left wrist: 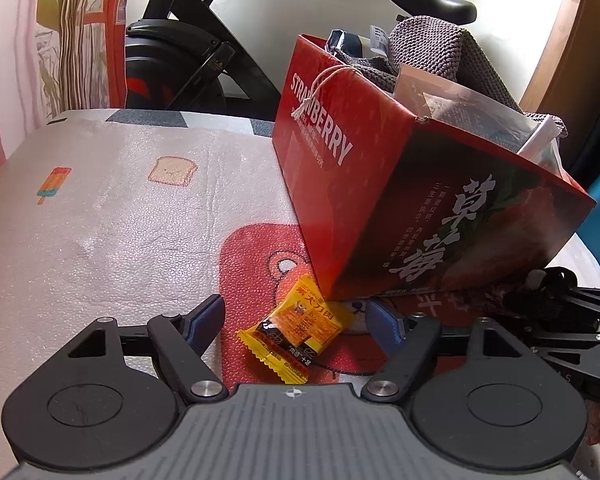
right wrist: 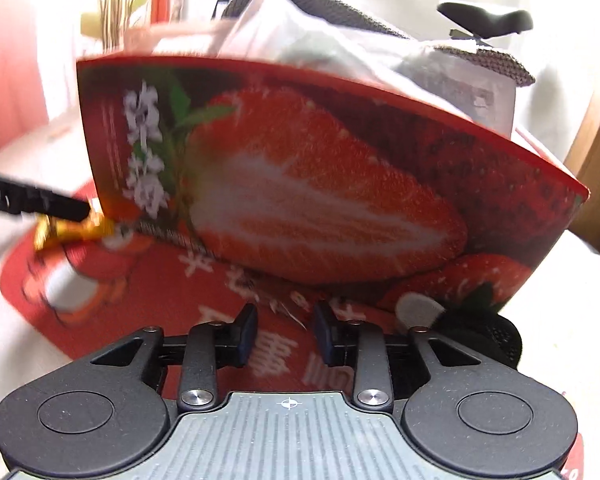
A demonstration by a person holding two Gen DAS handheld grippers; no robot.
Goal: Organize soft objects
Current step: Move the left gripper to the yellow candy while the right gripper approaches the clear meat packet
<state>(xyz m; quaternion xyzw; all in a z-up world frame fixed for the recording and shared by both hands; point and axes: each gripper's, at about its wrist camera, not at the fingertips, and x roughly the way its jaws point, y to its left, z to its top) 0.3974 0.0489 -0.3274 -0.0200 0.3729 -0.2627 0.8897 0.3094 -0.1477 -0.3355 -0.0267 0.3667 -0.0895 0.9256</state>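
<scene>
A red strawberry box (left wrist: 380, 184) stands on a counter (left wrist: 99, 220) covered by a pale mat printed with an ice lolly, a slice of toast and a red bear patch. The box is packed with soft things: a grey knitted fabric (left wrist: 440, 52) piled at the top and clear plastic packets (left wrist: 468, 112) leaning against its rim. Just beside the box's near left corner lies a yellow snack packet (left wrist: 300, 328), flat on the red patch.

The left gripper (left wrist: 295, 320) hangs over that packet with its jaws spread wide, one blue pad on each side of the packet; neither pad presses on it.

The right gripper (right wrist: 285, 330) points at the long side of the box, the one printed with a cut strawberry. Its jaws stand narrowly apart with nothing between them, and they do not touch the box. The right wrist view is blurred, and the yellow packet shows at its left edge under the tip of the left gripper.

Behind the counter stands an exercise bike (left wrist: 187, 52).
</scene>
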